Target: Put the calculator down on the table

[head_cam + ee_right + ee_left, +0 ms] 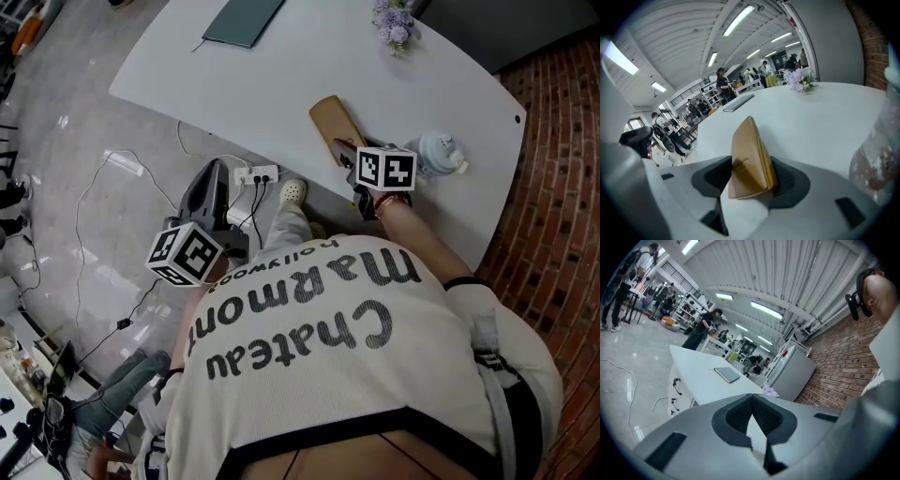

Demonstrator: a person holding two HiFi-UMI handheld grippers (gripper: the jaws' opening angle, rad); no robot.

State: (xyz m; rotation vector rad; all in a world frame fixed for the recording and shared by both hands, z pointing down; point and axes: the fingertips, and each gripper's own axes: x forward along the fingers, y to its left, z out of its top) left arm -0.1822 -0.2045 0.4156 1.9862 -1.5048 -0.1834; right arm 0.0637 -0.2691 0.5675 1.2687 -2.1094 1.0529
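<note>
Head view: the calculator point(334, 126) rests on the bench point(281, 84), with the right gripper point(349, 157) at its near end. Left gripper view: the left gripper point(750, 398) has closed, empty fingers. Right gripper view: the fingers stand apart around the calculator; backing straight out should avoid dragging it.

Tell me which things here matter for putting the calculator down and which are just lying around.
For the job: calculator, between the jaws of the right gripper; table.
Lying about: dark notebook, purple flowers, small pale pot, power strip on the floor.
</note>
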